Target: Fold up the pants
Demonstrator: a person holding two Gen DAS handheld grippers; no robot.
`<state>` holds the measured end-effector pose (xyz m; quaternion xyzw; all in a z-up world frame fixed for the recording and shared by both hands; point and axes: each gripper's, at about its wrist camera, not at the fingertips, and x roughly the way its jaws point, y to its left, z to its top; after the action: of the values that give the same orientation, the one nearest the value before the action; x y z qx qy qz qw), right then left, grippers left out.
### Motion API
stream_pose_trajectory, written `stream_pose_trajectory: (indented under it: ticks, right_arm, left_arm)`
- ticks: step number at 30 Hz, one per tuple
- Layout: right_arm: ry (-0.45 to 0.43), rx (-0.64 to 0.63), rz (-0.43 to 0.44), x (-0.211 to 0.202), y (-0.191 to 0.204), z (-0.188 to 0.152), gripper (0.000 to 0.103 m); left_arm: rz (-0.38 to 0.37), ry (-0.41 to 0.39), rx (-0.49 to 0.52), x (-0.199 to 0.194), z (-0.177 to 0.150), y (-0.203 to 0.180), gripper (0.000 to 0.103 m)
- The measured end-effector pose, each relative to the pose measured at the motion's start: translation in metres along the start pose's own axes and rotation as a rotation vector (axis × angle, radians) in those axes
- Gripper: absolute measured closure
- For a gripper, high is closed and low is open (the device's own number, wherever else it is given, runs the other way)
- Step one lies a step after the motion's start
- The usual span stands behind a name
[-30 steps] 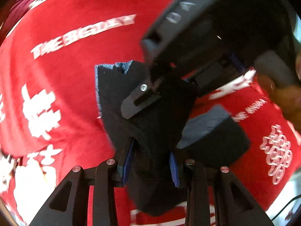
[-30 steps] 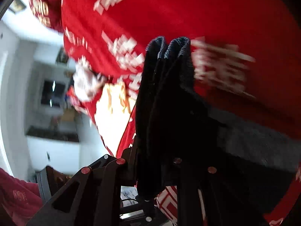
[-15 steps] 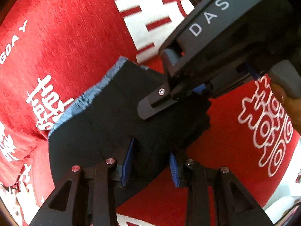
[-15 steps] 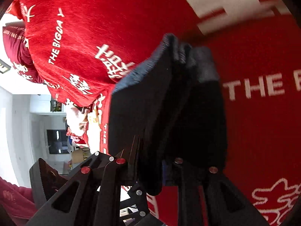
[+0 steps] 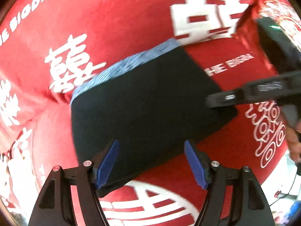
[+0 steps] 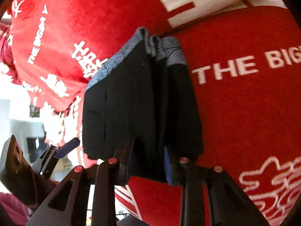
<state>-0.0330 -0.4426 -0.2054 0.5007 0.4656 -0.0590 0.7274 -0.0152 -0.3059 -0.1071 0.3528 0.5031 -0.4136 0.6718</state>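
So the pants [image 5: 146,111] were seen folded into a compact dark bundle, laid flat on the red cloth [image 5: 112,18] with white lettering that covered the surface; a blue-grey ribbed waistband [image 5: 124,66] ran along the bundle's far edge in the left wrist view.

The left hand-held gripper [image 5: 151,162] was pointed steeply down over the near edge of the bundle; its jaws had just been opening and were spread wide, the blue pads [image 5: 107,163] standing clear of the fabric on both sides, so nothing was being gripped there, the pants just lay under and between them.

The right hand-held gripper [image 6: 148,162] was a different story; its jaws had also just been opening, but in its own view the stacked layers of the pants [image 6: 143,103] were packed between the two fingers, folds standing up like pages; whether the pads were pressing on the cloth or had already let go couldn't be made out, since the fabric hid the contact. From the left wrist view, that same gripper [image 5: 222,99] was seen reaching in from the right at the bundle's right corner, with part of a hand [image 5: 293,141] glimpsed at the frame edge behind it.
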Motion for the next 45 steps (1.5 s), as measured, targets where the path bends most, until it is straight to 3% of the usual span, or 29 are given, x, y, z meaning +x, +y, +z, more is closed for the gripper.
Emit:
stream_pose_trajectory:
  ticks: [2, 3, 4, 5, 10, 15, 17, 22, 29, 34, 40, 45]
  right_arm:
    - [-0.037, 0.021, -0.065, -0.009, 0.007, -0.006, 0.060]
    - [-0.059, 0.022, -0.111, -0.014, 0.011, -0.009, 0.056]
    - [-0.086, 0.017, -0.156, -0.021, 0.015, -0.012, 0.056]
    - [-0.118, 0.011, -0.185, -0.028, 0.019, -0.015, 0.056]
    - [-0.265, -0.052, -0.197, -0.056, 0.045, -0.024, 0.056]
    - [-0.191, -0.075, -0.142, -0.021, 0.053, -0.014, 0.056]
    - [-0.126, -0.045, -0.185, 0.004, 0.042, -0.013, 0.056]
    - [-0.153, -0.011, -0.153, 0.005, 0.033, -0.016, 0.056]
    - [-0.144, -0.072, -0.191, 0.002, 0.041, -0.022, 0.056]
    - [-0.158, 0.001, -0.143, -0.008, 0.028, -0.032, 0.056]
    - [-0.187, -0.008, -0.166, -0.032, 0.028, -0.046, 0.054]
    - [-0.214, -0.013, -0.157, -0.038, 0.030, -0.005, 0.054]
  left_arm:
    - [0.002, 0.039, -0.024, 0.007, 0.004, 0.012, 0.028]
    - [0.009, 0.049, -0.030, 0.010, 0.004, 0.014, 0.011]
    - [0.023, 0.058, -0.040, 0.014, 0.005, 0.018, 0.003]
    - [0.034, 0.062, -0.049, 0.016, 0.006, 0.020, 0.001]
    - [0.026, 0.141, -0.109, 0.041, 0.002, 0.039, 0.001]
    - [0.007, 0.155, -0.117, 0.052, 0.001, 0.042, 0.001]
    - [0.004, 0.160, -0.110, 0.056, 0.001, 0.041, 0.001]
    - [0.000, 0.143, -0.118, 0.059, -0.001, 0.043, 0.000]
    - [-0.015, 0.149, -0.143, 0.066, -0.001, 0.045, 0.000]
    - [-0.017, 0.111, -0.161, 0.067, -0.003, 0.049, 0.000]
    - [-0.040, 0.070, -0.224, 0.050, -0.004, 0.061, 0.000]
    - [0.011, -0.019, -0.342, 0.033, 0.012, 0.107, 0.000]
